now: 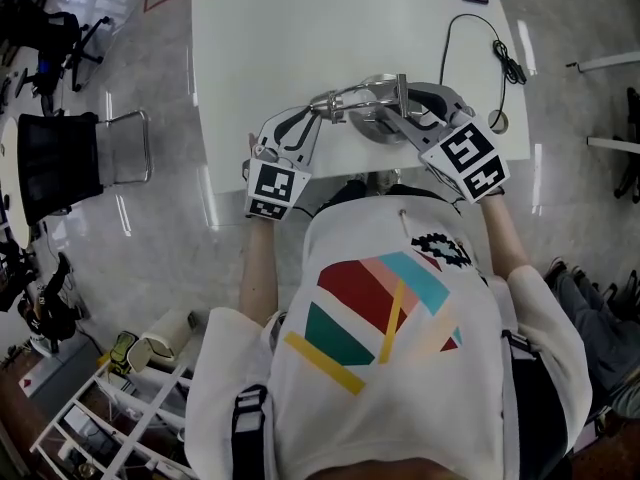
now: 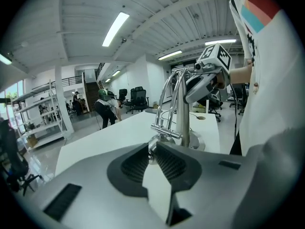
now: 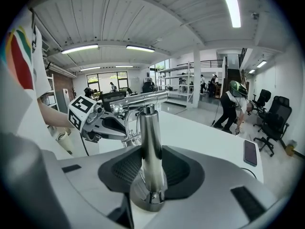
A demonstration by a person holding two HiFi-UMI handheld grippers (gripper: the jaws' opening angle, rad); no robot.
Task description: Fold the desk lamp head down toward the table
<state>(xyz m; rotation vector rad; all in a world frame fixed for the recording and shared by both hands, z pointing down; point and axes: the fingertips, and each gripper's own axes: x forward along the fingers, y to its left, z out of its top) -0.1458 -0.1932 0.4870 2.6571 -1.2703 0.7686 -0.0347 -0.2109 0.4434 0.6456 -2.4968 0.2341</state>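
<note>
A chrome desk lamp [image 1: 375, 108] stands near the front edge of the white table [image 1: 280, 38]. Its round base [image 1: 385, 130] carries an upright post [image 3: 148, 137]. My right gripper [image 3: 150, 163] is shut on that post just above the base [image 3: 147, 199]. From the post's top a chrome arm [image 3: 140, 99] runs sideways, roughly level, to my left gripper [image 3: 102, 120]. In the left gripper view, my left gripper [image 2: 151, 151] is shut on the small chrome end of that arm, below a joint bracket [image 2: 167, 133] with thin rods rising from it. The right gripper [image 2: 204, 82] shows behind the post.
A black cable [image 1: 470, 28] loops across the table's right part, ending near a hole [image 1: 497, 121]. A dark phone [image 3: 250, 152] lies at the far right corner. A black chair [image 1: 60, 163] stands left of the table. People [image 3: 232, 106] move in the background.
</note>
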